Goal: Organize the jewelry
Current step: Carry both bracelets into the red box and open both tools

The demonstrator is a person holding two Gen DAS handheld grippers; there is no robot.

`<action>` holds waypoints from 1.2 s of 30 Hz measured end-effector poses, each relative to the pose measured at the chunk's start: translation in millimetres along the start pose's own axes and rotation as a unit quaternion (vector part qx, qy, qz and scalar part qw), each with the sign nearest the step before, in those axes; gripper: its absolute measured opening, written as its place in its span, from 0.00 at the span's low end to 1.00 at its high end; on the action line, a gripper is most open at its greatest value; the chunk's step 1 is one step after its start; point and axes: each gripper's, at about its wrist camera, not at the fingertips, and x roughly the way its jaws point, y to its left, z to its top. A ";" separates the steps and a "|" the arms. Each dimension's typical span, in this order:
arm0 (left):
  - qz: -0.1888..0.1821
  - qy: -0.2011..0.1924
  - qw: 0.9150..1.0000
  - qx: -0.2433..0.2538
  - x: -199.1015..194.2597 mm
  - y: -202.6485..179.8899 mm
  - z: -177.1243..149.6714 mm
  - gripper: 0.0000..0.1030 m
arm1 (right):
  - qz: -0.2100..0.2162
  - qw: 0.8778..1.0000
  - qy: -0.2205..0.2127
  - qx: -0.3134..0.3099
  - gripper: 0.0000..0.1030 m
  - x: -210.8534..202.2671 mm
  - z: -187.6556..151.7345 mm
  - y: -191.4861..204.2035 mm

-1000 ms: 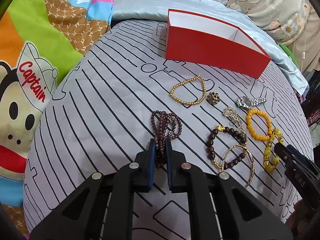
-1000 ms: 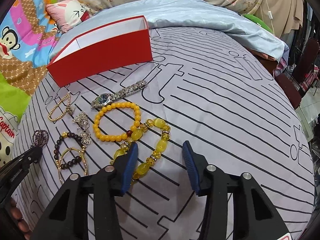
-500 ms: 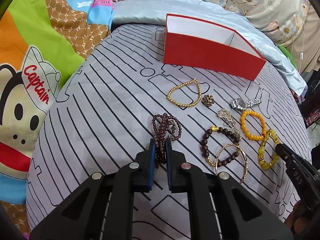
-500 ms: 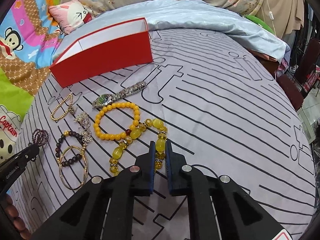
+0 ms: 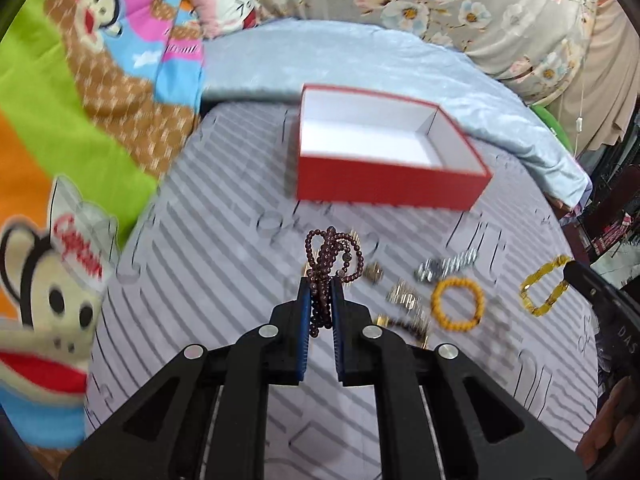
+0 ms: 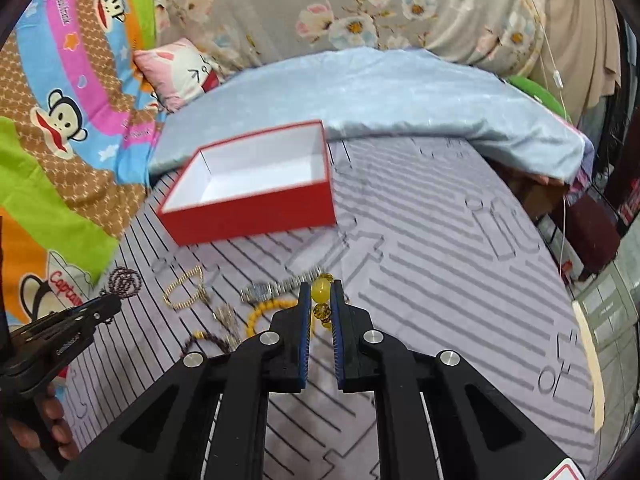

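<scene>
Left gripper [image 5: 320,292] clamped on purple bead strand [image 5: 332,252], right gripper [image 6: 320,300] clamped on yellow bead bracelet [image 6: 321,294]; both lifted short of red box [image 5: 384,188], dead ahead, left nearer.

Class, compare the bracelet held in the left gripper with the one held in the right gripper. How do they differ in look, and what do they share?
The dark purple bracelet has many small beads wound in several loops; the yellow bracelet has few large translucent beads in one strand. The purple one bunches up above the left gripper; the yellow one runs through the right gripper. Both are clamped and lifted off the bed, facing the red box.
</scene>
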 end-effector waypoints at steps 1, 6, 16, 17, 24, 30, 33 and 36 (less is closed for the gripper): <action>-0.001 -0.005 1.000 0.002 0.3 -1.2 7.2 0.09 | 0.004 1.000 -0.006 -0.002 0.08 0.5 9.6 0.6; -0.011 -0.036 0.999 0.019 7.9 -11.9 60.1 0.09 | 0.034 0.999 -0.026 -0.010 0.08 16.5 63.4 6.8; -0.026 -0.039 0.998 0.052 89.0 -26.5 153.2 0.09 | 0.112 0.993 0.000 -0.028 0.08 119.3 158.0 34.5; -0.023 -0.035 0.997 0.059 99.0 -28.7 157.4 0.09 | 0.116 0.993 0.008 -0.028 0.08 133.3 163.1 35.8; -0.023 -0.001 0.998 0.060 166.1 -27.4 175.0 0.09 | 0.117 0.990 0.068 -0.025 0.08 211.1 165.0 36.9; -0.012 0.017 0.998 0.059 199.4 -23.7 178.9 0.11 | 0.042 0.994 0.082 -0.057 0.12 245.0 159.8 33.0; 0.006 0.009 0.999 0.046 198.0 -19.0 181.1 0.37 | 0.002 0.996 0.062 -0.065 0.29 239.6 160.3 25.0; 0.022 -0.016 0.999 0.033 183.5 -12.2 182.4 0.53 | -0.007 0.997 0.047 -0.060 0.34 224.5 158.8 16.4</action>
